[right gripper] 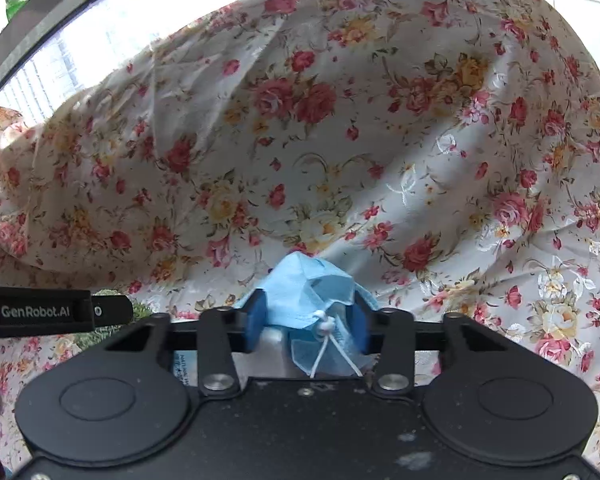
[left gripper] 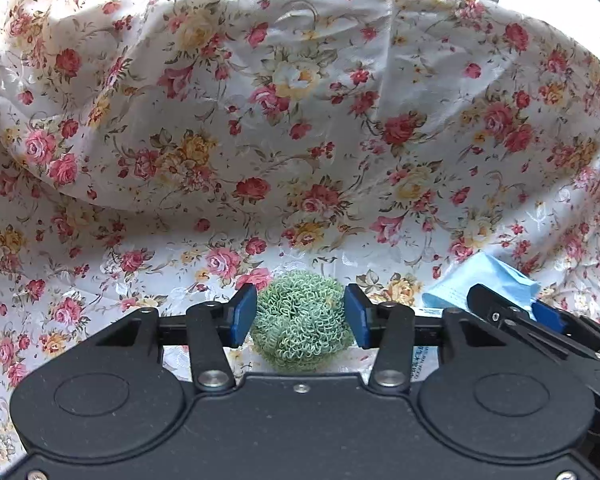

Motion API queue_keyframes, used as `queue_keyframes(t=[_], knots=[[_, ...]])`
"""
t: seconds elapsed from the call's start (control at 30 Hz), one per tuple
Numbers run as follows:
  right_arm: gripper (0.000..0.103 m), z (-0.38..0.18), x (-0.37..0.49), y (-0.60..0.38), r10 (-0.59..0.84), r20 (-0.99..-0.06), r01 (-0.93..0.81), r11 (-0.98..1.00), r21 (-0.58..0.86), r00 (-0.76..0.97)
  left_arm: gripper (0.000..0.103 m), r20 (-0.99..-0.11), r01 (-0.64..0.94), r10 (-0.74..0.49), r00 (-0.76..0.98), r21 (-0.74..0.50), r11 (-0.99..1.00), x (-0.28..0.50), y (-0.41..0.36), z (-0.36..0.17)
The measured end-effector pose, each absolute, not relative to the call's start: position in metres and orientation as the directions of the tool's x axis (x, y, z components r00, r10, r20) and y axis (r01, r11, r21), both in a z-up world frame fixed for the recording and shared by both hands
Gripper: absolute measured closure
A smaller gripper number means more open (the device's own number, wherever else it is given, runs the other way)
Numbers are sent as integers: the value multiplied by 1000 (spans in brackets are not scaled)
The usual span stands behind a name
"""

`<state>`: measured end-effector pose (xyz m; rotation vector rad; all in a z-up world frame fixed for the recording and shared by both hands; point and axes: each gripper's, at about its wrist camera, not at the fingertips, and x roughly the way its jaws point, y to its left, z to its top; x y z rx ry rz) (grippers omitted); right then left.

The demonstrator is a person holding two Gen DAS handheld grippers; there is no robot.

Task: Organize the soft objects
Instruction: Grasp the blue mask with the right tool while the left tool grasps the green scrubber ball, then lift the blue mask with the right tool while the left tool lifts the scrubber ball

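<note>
Pinching a green curly scrubber ball point(left gripper: 302, 320) between both blue pads of the left gripper point(left gripper: 301, 315), low above the rumpled floral cloth point(left gripper: 300, 120). Squeezing a crumpled blue face mask point(right gripper: 312, 300) in the right gripper point(right gripper: 310, 318), fingers closed on it, just beside the left one.

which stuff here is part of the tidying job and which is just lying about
Part of the job: green scrubber in the left gripper; blue face mask in the right gripper.
Just lying about: flowered cloth; window frame.
</note>
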<state>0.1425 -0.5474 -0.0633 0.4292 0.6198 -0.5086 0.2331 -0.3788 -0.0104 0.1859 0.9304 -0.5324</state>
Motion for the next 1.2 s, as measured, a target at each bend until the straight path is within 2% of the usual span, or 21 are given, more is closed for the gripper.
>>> queue_keyframes(t=[0.03, 0.17, 0.33, 0.47, 0.63, 0.73, 0.77, 1.1, 1.2], knots=[[71, -62, 140, -548, -311, -631, 560, 793, 239, 710, 56, -801, 511, -357, 480, -76, 856, 233, -377, -8], [76, -60, 128, -557, -296, -597, 561, 762, 322, 745, 56, -791, 509, -368, 489, -85, 857, 228, -366, 1], [77, -62, 105, -583, -280, -568, 589, 650, 481, 774, 55, -786, 516, -386, 484, -100, 851, 217, -355, 10], [76, -67, 96, -596, -265, -570, 601, 581, 549, 777, 55, -805, 520, -363, 470, -80, 851, 212, -354, 8], [64, -65, 96, -592, -287, -570, 611, 590, 528, 770, 50, -817, 523, -338, 467, -53, 851, 213, -358, 0], [57, -64, 95, -591, -301, -568, 616, 594, 516, 766, 43, -818, 531, -323, 475, -26, 847, 213, -364, -6], [57, -64, 96, -590, -303, -569, 618, 595, 514, 765, 37, -819, 534, -317, 479, -14, 845, 214, -366, -9], [45, -61, 97, -589, -319, -568, 623, 611, 489, 758, 23, -811, 458, -270, 519, -3, 889, 235, -362, -19], [43, -61, 98, -588, -319, -569, 621, 620, 480, 758, 14, -808, 441, -271, 523, -15, 897, 245, -361, -21]])
